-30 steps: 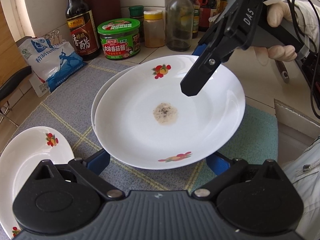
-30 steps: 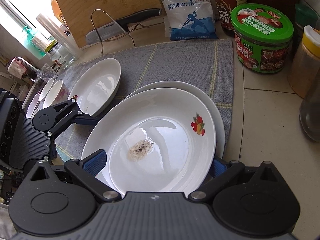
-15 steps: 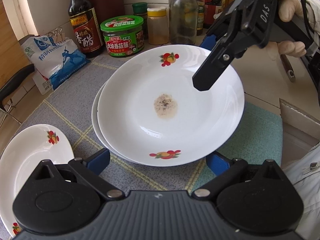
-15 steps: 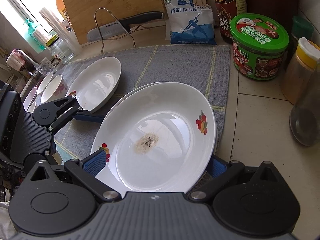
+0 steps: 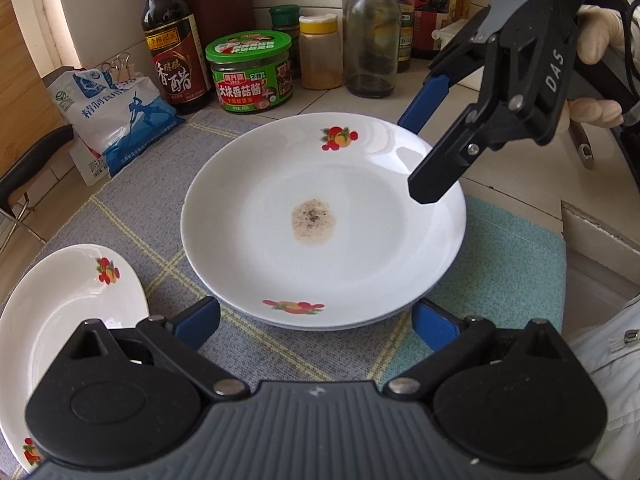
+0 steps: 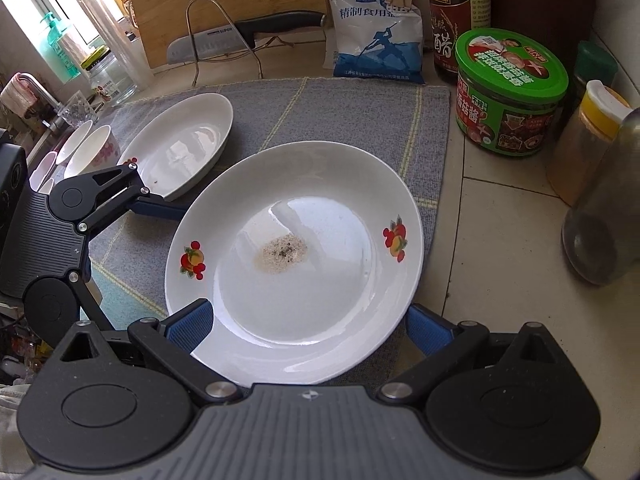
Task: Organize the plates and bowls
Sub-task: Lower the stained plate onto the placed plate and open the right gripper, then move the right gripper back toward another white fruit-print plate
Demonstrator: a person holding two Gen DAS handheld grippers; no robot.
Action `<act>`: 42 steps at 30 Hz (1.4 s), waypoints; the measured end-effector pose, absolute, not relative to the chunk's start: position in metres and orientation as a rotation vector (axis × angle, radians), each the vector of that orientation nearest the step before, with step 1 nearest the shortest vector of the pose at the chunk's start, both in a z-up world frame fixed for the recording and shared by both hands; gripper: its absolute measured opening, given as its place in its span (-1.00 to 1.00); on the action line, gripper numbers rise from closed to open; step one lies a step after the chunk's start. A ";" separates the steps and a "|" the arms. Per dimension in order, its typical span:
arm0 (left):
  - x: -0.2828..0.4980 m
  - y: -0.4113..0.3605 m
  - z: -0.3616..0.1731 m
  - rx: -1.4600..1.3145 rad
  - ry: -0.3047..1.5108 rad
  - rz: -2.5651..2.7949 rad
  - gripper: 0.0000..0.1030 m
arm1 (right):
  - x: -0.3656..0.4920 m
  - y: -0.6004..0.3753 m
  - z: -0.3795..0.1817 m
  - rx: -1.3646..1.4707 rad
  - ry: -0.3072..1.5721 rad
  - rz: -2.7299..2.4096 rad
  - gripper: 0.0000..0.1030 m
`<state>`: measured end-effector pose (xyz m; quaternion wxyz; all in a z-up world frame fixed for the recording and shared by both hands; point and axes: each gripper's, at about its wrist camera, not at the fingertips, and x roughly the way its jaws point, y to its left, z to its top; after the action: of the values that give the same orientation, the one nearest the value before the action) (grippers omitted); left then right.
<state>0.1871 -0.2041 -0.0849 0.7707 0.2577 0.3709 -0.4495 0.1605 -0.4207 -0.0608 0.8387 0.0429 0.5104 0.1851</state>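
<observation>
The top plate (image 5: 320, 216) had been moved. A second before, it was hanging off to one side of the plate below (image 5: 340, 326), and a wide strip of that plate was seen. Now it was set right on top, and only a thin rim of the lower plate was seen at the near side. So two plates were stacked, and this step looked nearly done. The stack was on the grey mat (image 5: 132, 184), close to the mat edge beside the bare counter (image 6: 500, 220).

The left tongs (image 5: 316, 320) were spread wide, one finger at each side of the near rim, and nothing was gripped. The right tongs (image 6: 308, 324) were spread wide too. No squeeze on the plate was seen there.

From the left camera, one finger of the right tongs was seen above the far rim and the other behind it. A gloved hand (image 5: 596, 36) was seen on the handle.

From the right camera, more things to tidy were seen: a third plate (image 6: 180, 148) by the mat's far corner, and small bowls (image 6: 94, 148) past it. Only a part of that third plate was caught by the left camera. A brown spot (image 6: 280, 254) was seen in the top plate in both views.
</observation>
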 end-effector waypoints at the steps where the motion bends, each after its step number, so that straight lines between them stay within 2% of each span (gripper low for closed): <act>1: 0.186 -0.204 -0.084 0.558 0.802 -0.974 0.97 | 0.160 -0.420 -0.060 0.090 1.075 0.390 1.00; 10: 0.179 -0.187 -0.067 0.445 0.789 -0.888 0.97 | 0.142 -0.404 -0.048 -0.025 0.945 0.333 1.00; 17: 0.166 -0.151 -0.046 0.294 0.769 -0.724 0.98 | 0.133 -0.378 -0.038 -0.070 0.822 0.302 1.00; 23: 0.157 -0.113 -0.050 0.211 0.779 -0.583 0.98 | 0.128 -0.346 -0.035 -0.079 0.762 0.272 1.00; 32: 0.170 -0.060 -0.076 0.221 0.838 -0.413 0.98 | 0.127 -0.296 -0.044 -0.055 0.778 0.276 1.00; 42: 0.188 -0.045 -0.093 0.222 0.841 -0.469 0.98 | 0.128 -0.265 -0.045 -0.068 0.804 0.240 1.00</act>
<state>0.1882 -0.0450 -0.0929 0.8804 0.1063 0.4038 -0.2248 0.1279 -0.2648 -0.0450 0.9128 -0.0328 0.3901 0.1165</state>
